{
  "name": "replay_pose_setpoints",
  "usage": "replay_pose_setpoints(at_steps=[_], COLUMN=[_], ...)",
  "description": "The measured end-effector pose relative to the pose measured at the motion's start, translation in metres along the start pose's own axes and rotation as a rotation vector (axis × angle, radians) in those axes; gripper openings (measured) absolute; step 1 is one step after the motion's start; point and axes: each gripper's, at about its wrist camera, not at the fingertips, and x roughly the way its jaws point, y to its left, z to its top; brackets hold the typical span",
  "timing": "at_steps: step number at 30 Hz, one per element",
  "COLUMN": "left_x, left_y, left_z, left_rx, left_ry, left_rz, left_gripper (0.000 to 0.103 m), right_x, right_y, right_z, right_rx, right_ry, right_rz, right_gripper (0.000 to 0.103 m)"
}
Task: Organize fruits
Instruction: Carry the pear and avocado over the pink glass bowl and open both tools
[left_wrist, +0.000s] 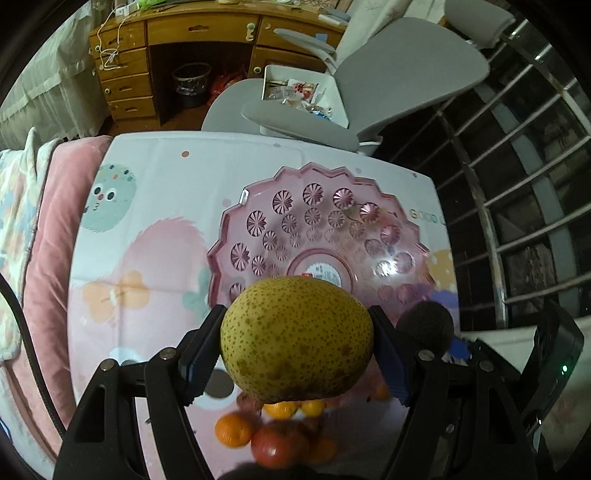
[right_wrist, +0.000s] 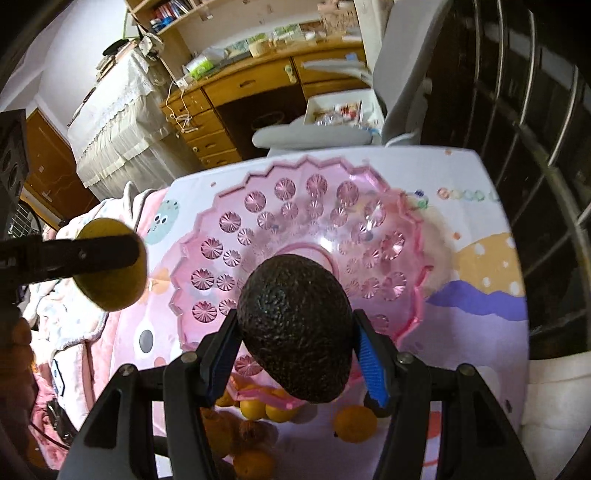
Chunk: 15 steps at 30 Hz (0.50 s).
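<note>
My left gripper (left_wrist: 297, 343) is shut on a speckled yellow-green pear (left_wrist: 297, 339), held above the near edge of a pink cut-glass fruit plate (left_wrist: 258, 221). My right gripper (right_wrist: 295, 339) is shut on a dark, bumpy avocado (right_wrist: 295, 328) over the same plate (right_wrist: 295, 206). The avocado (left_wrist: 428, 325) shows to the right of the pear in the left wrist view. In the right wrist view the pear (right_wrist: 110, 291) and a left finger (right_wrist: 74, 258) sit at the left. Oranges (left_wrist: 236, 428) and a red apple (left_wrist: 280, 443) lie on the cloth below.
A patterned white and pink cloth (left_wrist: 147, 192) covers the table. A grey chair (left_wrist: 388, 85) with a white tray (left_wrist: 295, 92) of small items stands behind it, then a wooden desk (left_wrist: 184, 37). A metal window grille (left_wrist: 517, 184) runs along the right. More oranges (right_wrist: 354, 424) lie near the plate.
</note>
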Motion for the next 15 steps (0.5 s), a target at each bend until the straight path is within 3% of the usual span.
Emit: replay_pose_setpoints(at_steps=[15], left_x=[0.081], left_y=[-0.005], left_z=[0.000], left_rx=[-0.040], left_ry=[0.116], left_rz=[0.070], left_gripper=[0.074], right_x=[0.048], right_y=[-0.027], right_z=[0.006], right_rx=[0.079], right_ry=[0.129], right_rz=[0.020], right_gripper=[0.060])
